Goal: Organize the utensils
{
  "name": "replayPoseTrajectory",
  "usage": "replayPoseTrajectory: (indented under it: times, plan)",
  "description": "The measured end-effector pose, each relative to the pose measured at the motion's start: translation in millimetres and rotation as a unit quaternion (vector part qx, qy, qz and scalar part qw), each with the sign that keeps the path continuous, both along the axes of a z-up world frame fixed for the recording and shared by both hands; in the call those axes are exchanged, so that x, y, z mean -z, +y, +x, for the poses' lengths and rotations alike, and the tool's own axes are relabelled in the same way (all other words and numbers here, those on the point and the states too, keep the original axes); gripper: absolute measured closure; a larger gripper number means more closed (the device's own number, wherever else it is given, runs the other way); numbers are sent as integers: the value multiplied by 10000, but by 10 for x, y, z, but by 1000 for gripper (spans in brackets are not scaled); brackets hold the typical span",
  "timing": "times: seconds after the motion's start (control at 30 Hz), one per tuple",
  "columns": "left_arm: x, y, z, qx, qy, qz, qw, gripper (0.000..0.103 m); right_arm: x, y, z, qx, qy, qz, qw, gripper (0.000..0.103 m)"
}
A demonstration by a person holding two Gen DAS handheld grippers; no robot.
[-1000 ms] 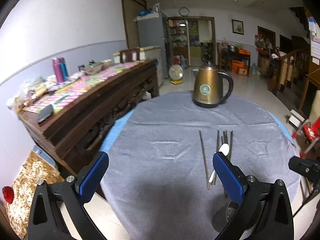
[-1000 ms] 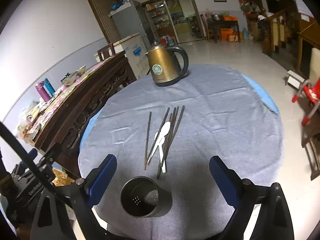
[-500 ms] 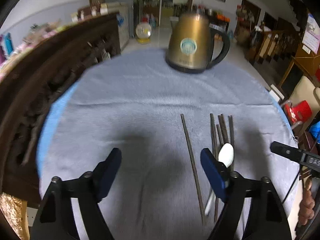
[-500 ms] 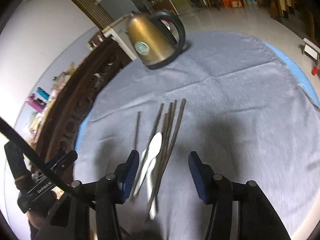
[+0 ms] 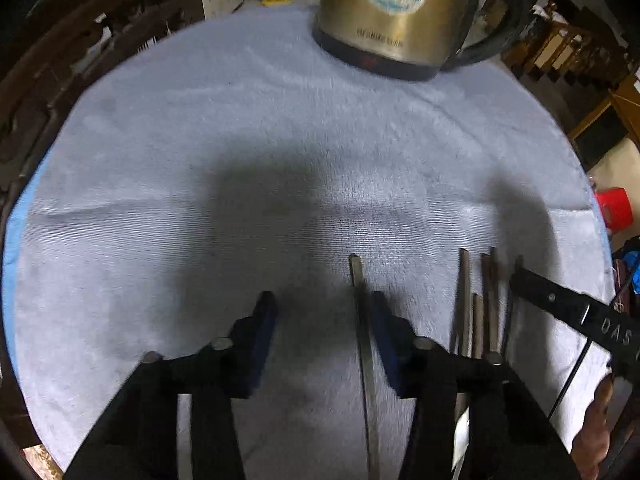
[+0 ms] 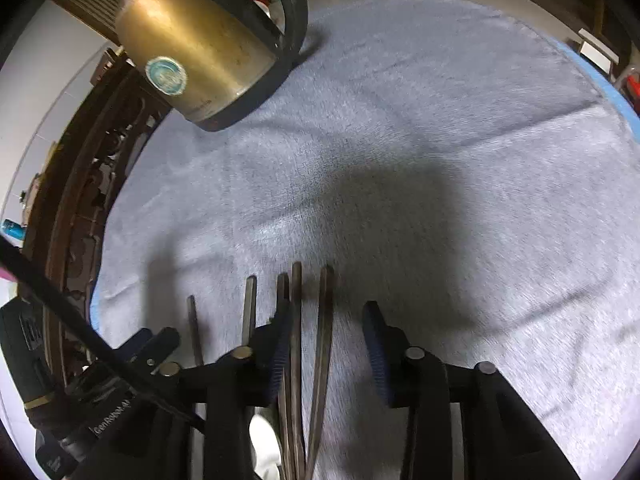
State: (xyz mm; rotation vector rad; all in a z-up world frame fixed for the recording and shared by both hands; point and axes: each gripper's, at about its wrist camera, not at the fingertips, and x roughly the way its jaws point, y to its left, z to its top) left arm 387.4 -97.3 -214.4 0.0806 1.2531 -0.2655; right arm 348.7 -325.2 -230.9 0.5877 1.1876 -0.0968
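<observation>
Several dark chopsticks lie side by side on the grey cloth. In the left wrist view my left gripper (image 5: 322, 298) hangs low over the cloth, its jaws closing. A lone chopstick (image 5: 362, 320) runs between them, close to the right finger, and neither pad presses on it. The other chopsticks (image 5: 476, 304) lie further right. In the right wrist view my right gripper (image 6: 327, 308) straddles two chopsticks (image 6: 310, 320) near its left finger, its jaws closing too, with the pads clear of them. A white spoon (image 6: 262, 436) shows under its left finger.
A brass-coloured kettle (image 5: 400, 12) stands at the far side of the round table's cloth (image 5: 200, 140). A dark carved sideboard (image 6: 80, 200) runs along the left. A red stool (image 5: 612, 212) stands off the table's right edge. Part of the right gripper (image 5: 568, 308) crosses the left wrist view.
Both grippers have dropped close to the cloth and tipped downward over the chopsticks. Their jaws have narrowed a lot. The metal holder cup has left the right wrist view.
</observation>
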Motion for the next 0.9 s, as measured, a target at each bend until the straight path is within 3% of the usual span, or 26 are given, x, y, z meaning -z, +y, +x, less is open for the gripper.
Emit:
replayPoseTrajectory:
  times: [0.07, 0.17, 0.2, 0.23, 0.37, 0.57, 0.7, 0.9]
  plan:
    - [20, -93, 13, 103, -164, 80, 9998, 63, 22, 38, 55, 24, 92, -188, 9998, 73]
    - [44, -145, -1, 136, -305, 173, 9993, 81, 9, 105, 125, -51, 110, -432, 9990, 85]
    - [51, -148, -8, 152, -355, 228, 9990, 92, 13, 149, 140, -160, 163, -571, 9981, 93]
    - [58, -148, -21, 200, -383, 223, 9988, 96, 7, 177, 141, -224, 148, -700, 9972, 93]
    - [29, 5, -84, 120, -276, -220, 9993, 98, -12, 159, 82, -340, -3, -549, 9979, 93]
    - [-500, 239, -586, 206, -940, -554, 9938, 98, -377, 90, -338, -514, -804, -318, 9949, 94]
    - [-933, 308, -967, 320, -1491, -783, 9852, 98, -733, 108, -738, -581, -1382, -330, 9881, 94]
    - [-1514, 546, -1693, 322, -2346, -1170, 9645, 98, -1262, 248, -1345, -629, -2274, -363, 9711, 95]
